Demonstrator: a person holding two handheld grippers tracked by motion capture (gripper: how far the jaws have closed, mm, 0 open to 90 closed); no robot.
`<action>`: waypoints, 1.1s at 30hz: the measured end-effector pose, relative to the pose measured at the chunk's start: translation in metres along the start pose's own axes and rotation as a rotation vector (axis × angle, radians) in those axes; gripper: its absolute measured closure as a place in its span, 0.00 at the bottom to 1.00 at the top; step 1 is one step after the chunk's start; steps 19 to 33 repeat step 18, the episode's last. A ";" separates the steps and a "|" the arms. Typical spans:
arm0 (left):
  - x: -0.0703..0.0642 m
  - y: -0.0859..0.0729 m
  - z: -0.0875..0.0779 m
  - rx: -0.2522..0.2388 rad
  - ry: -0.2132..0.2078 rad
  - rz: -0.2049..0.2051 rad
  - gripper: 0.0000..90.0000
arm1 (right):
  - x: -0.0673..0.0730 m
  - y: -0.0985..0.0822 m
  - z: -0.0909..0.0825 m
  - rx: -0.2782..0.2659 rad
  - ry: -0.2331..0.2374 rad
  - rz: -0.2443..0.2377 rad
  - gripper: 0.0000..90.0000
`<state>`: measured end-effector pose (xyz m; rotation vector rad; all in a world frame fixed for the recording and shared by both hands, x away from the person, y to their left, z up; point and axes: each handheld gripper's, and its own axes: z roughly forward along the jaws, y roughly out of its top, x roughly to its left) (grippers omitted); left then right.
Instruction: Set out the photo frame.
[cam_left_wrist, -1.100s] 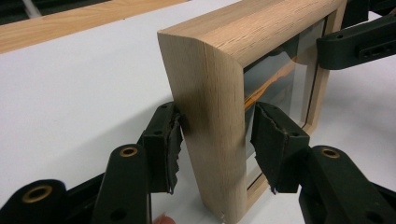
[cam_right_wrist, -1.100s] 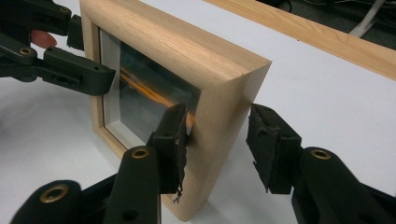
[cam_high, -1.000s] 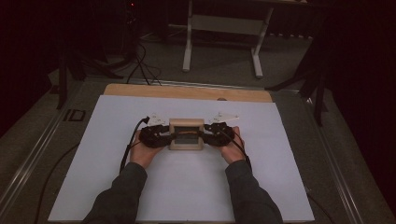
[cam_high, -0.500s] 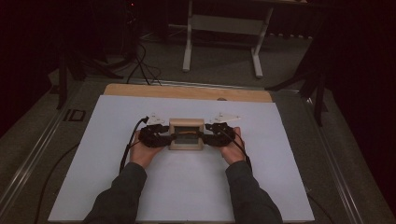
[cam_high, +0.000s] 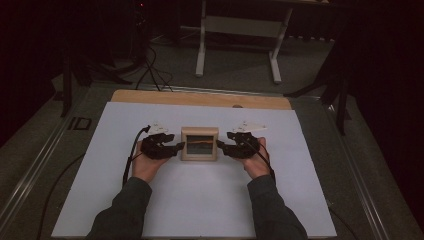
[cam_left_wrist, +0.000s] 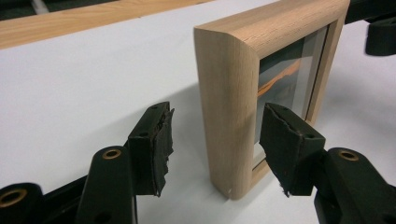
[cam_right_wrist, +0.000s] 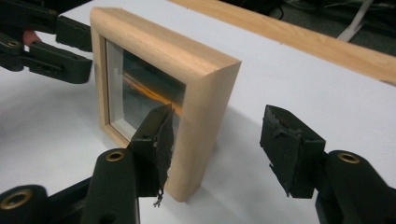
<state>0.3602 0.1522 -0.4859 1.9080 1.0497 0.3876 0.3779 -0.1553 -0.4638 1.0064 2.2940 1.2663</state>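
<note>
A small wooden picture frame (cam_high: 199, 143) stood upright near the middle of the white table sheet (cam_high: 300, 200), with the left gripper (cam_high: 172, 149) at its nine o'clock side and the right gripper (cam_high: 223, 148) at its three o'clock side. The step in hand looked like letting go of the frame after setting it upright, and doing that well meant drawing both grippers straight outward, level and together, so that no pad brushed an edge and tipped it. Both pairs of jaws had just been opening and stood wide. In the left gripper view the frame's (cam_left_wrist: 233, 107) side edge sat between the pads, clear of both. In the right gripper view the frame's (cam_right_wrist: 201, 116) other edge sat beside the left pad, contact uncertain, nothing clamped.
</note>
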 end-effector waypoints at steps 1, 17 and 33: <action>0.001 -0.001 -0.003 -0.005 -0.001 -0.001 0.48 | 0.000 0.000 -0.003 -0.004 0.000 -0.001 0.48; 0.016 -0.027 -0.059 -0.034 0.060 -0.012 0.48 | -0.011 -0.031 -0.050 -0.042 -0.045 0.017 0.48; 0.016 -0.027 -0.059 -0.034 0.060 -0.012 0.48 | -0.011 -0.031 -0.050 -0.042 -0.045 0.017 0.48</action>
